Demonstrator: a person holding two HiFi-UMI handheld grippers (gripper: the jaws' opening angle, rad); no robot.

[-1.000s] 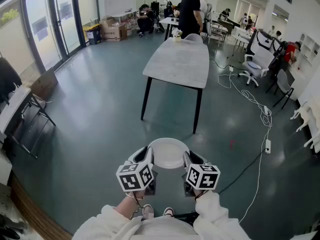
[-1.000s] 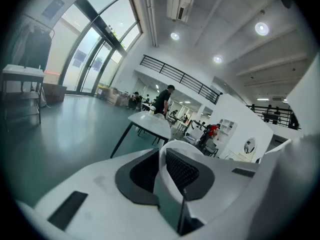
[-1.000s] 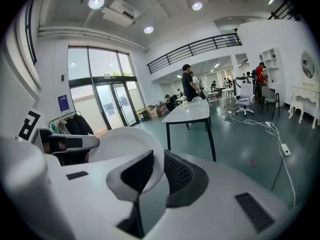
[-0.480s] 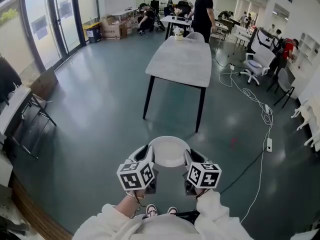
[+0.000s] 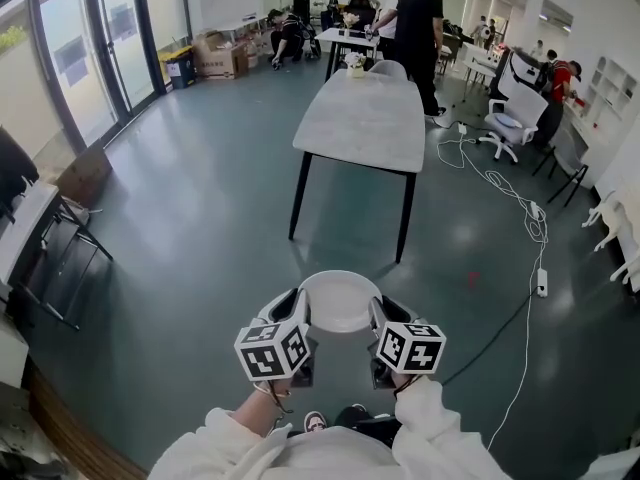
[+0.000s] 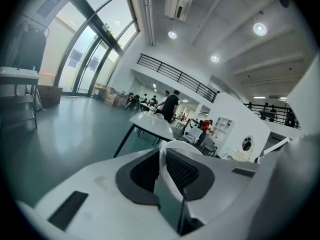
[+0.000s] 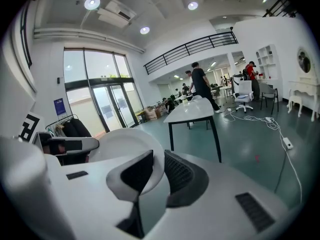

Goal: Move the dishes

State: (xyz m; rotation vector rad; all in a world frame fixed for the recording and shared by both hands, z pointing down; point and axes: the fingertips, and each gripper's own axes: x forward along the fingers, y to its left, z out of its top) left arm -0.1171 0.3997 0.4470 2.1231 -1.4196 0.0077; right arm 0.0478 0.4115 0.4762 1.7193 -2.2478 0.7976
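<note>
I carry a white plate (image 5: 339, 302) level in front of me, above the green floor. My left gripper (image 5: 299, 313) is shut on the plate's left rim and my right gripper (image 5: 377, 315) is shut on its right rim. In the left gripper view the plate's thin white rim (image 6: 163, 160) runs between the dark pads. In the right gripper view the plate (image 7: 125, 146) spreads to the left of the jaws, with the left gripper (image 7: 70, 146) beyond it.
A long grey table (image 5: 362, 120) on black legs stands ahead, with a small flower pot (image 5: 353, 65) at its far end. A person in black (image 5: 418, 28) walks past it. Cables (image 5: 505, 198) and a power strip (image 5: 541, 285) lie on the floor at right. Office chairs (image 5: 505, 116) stand beyond.
I have stepped a little closer to the table with the plate held the same way. The person in black has walked from behind the table to its right side.
</note>
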